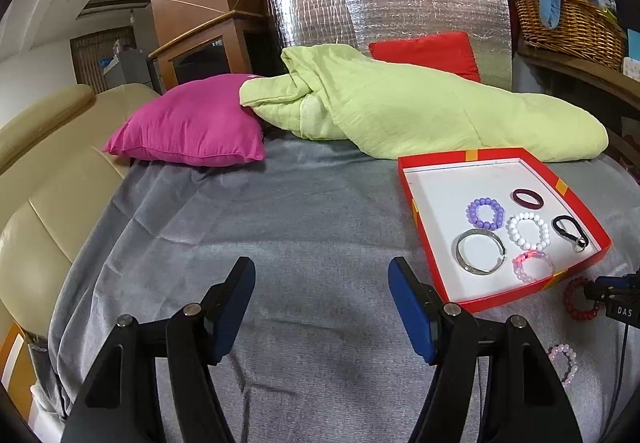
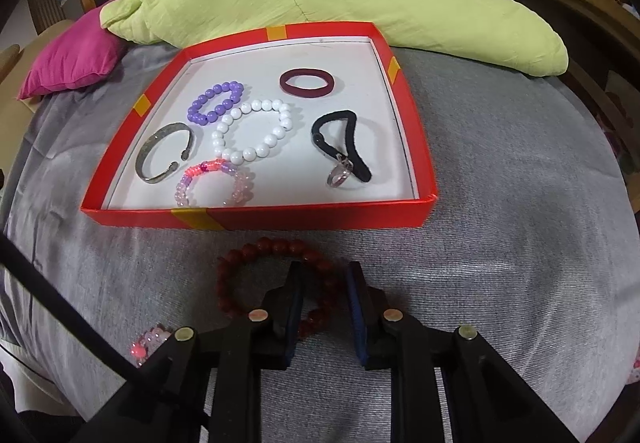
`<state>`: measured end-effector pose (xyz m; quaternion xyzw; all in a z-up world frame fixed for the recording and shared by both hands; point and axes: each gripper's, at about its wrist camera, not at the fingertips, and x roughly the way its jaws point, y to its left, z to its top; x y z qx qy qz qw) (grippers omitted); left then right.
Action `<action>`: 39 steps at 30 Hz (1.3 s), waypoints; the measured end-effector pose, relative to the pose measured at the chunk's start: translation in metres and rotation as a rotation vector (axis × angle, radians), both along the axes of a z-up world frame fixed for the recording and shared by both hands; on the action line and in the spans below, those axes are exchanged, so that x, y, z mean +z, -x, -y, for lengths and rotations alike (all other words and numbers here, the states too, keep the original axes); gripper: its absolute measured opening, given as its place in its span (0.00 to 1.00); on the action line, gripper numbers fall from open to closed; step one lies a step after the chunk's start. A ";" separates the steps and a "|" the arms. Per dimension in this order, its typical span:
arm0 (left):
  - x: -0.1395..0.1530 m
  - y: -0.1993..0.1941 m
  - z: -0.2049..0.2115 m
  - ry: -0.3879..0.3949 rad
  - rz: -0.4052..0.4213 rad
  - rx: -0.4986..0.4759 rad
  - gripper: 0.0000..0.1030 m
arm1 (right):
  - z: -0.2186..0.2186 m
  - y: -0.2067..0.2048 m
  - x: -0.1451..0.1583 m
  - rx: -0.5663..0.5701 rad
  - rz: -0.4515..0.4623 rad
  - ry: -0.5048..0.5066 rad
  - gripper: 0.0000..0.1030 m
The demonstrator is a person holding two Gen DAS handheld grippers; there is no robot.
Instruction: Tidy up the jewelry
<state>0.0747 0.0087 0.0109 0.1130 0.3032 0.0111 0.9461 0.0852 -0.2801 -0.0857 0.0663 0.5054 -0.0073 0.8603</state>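
Right wrist view: right gripper (image 2: 325,275) tilts steeply down, fingers narrowed astride the red bead bracelet (image 2: 256,255); left gripper (image 1: 322,275) hangs wide, empty.

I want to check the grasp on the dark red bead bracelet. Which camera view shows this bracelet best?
The right wrist view: the dark red bead bracelet lies on the grey cover just before the red box, with the right gripper straddling its right side. The left wrist view shows it only small at the right edge, partly hidden by that gripper.
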 end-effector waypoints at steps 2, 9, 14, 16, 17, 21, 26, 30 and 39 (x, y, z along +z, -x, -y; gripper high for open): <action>-0.002 0.001 0.004 0.001 -0.007 -0.021 0.68 | 0.005 0.003 0.000 0.000 -0.002 -0.020 0.20; -0.018 0.007 0.039 0.004 -0.115 -0.228 0.68 | 0.022 0.006 0.001 -0.014 -0.015 -0.077 0.17; -0.038 0.014 0.067 0.045 -0.259 -0.405 0.68 | 0.034 0.008 0.000 -0.031 -0.023 -0.104 0.17; -0.043 0.019 0.076 0.051 -0.289 -0.457 0.68 | 0.041 0.009 0.000 -0.040 -0.030 -0.126 0.17; -0.045 0.022 0.081 0.049 -0.301 -0.475 0.68 | 0.043 0.009 0.001 -0.043 -0.033 -0.133 0.17; -0.056 0.026 0.095 0.038 -0.362 -0.528 0.68 | 0.055 0.010 0.001 -0.068 -0.047 -0.160 0.17; -0.066 0.026 0.104 0.070 -0.440 -0.560 0.68 | 0.057 0.012 0.002 -0.072 -0.049 -0.159 0.20; -0.073 0.023 0.108 0.085 -0.482 -0.563 0.68 | 0.057 0.013 0.002 -0.070 -0.050 -0.152 0.20; -0.091 0.019 0.121 0.058 -0.540 -0.555 0.61 | 0.053 0.015 0.001 -0.065 -0.037 -0.122 0.20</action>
